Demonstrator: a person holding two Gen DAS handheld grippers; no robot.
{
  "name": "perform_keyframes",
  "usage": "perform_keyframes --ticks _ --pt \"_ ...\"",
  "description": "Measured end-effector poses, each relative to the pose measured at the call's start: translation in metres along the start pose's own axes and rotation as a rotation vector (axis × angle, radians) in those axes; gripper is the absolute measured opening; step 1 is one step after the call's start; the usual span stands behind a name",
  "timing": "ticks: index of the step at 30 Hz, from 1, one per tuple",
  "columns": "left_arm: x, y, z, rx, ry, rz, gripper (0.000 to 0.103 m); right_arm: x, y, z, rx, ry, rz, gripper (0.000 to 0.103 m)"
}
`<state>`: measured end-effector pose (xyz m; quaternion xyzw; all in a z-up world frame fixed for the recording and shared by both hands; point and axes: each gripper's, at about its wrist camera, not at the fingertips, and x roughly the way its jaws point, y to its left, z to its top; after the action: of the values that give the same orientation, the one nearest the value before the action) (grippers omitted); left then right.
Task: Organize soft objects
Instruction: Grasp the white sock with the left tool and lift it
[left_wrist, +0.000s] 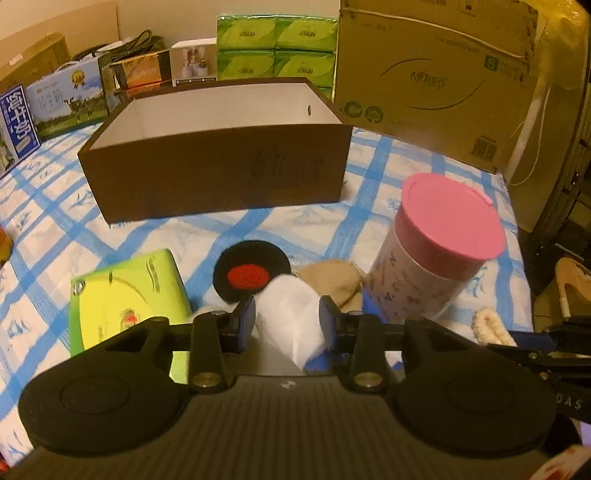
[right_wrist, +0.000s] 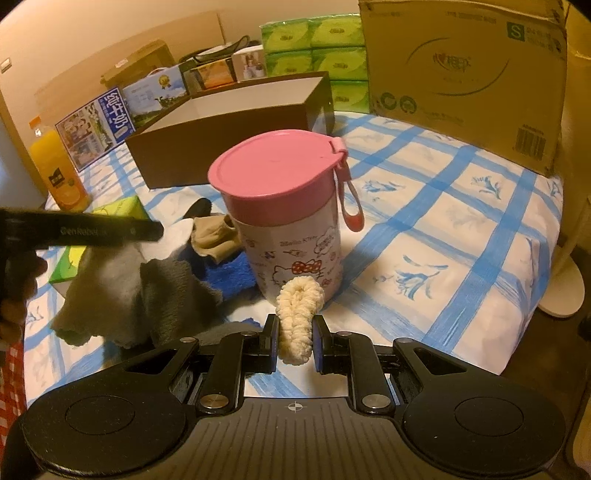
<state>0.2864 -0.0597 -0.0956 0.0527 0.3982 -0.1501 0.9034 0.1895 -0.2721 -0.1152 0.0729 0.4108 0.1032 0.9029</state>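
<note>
- Left wrist view: the left tool (left_wrist: 287, 322) has its blue pads pressed on a white fluffy cloth (left_wrist: 291, 321), which bulges up between them — a grip, with the jaws part-way in.
- Just beyond the cloth lie a black felt disc with a red centre (left_wrist: 251, 271) and a beige sock (left_wrist: 334, 282), both on the blue-checked bed cover (left_wrist: 369, 221).
- A green tissue pack (left_wrist: 125, 291) sits to the left; a pink-lidded cup (left_wrist: 439, 251) stands to the right.
- Farther back is the open brown box (left_wrist: 218, 166), white inside.
- Right wrist view: the right tool (right_wrist: 294, 341) is clamped on a cream knitted scrunchie (right_wrist: 297, 314), which stands up between the narrow jaws, just in front of the cup.
- To the left a grey cloth (right_wrist: 147, 299) hangs under the left tool — blue cloth (right_wrist: 231, 275) lies behind it.
</note>
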Motion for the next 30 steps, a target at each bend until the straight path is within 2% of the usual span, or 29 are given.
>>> perform_keyframes --ticks 3,9,11,12,13,16,30 --pt "0.013 0.004 0.004 0.0 0.051 0.013 0.035 0.003 -0.003 0.0 0.01 0.006 -0.005 0.018" --pt "0.029 0.003 -0.001 0.035 0.133 -0.01 0.034 0.006 -0.009 -0.002 0.026 0.014 -0.014 0.018" --pt "0.033 0.003 -0.004 0.032 0.149 -0.013 0.025 0.006 -0.01 -0.001 0.031 0.016 -0.015 0.018" --pt "0.034 0.004 -0.005 0.027 0.152 -0.016 0.017 0.006 -0.011 -0.001 0.032 0.016 -0.016 0.018" --pt "0.035 0.006 -0.005 0.014 0.152 -0.018 0.009 0.006 -0.011 -0.001 0.033 0.015 -0.017 0.018" --pt "0.03 0.014 -0.006 -0.036 0.128 -0.037 0.001 0.004 -0.01 -0.002 0.035 0.014 -0.023 0.018" --pt "-0.028 0.013 -0.008 -0.08 0.006 -0.061 0.001 -0.02 -0.004 0.002 0.027 -0.031 -0.017 0.018"
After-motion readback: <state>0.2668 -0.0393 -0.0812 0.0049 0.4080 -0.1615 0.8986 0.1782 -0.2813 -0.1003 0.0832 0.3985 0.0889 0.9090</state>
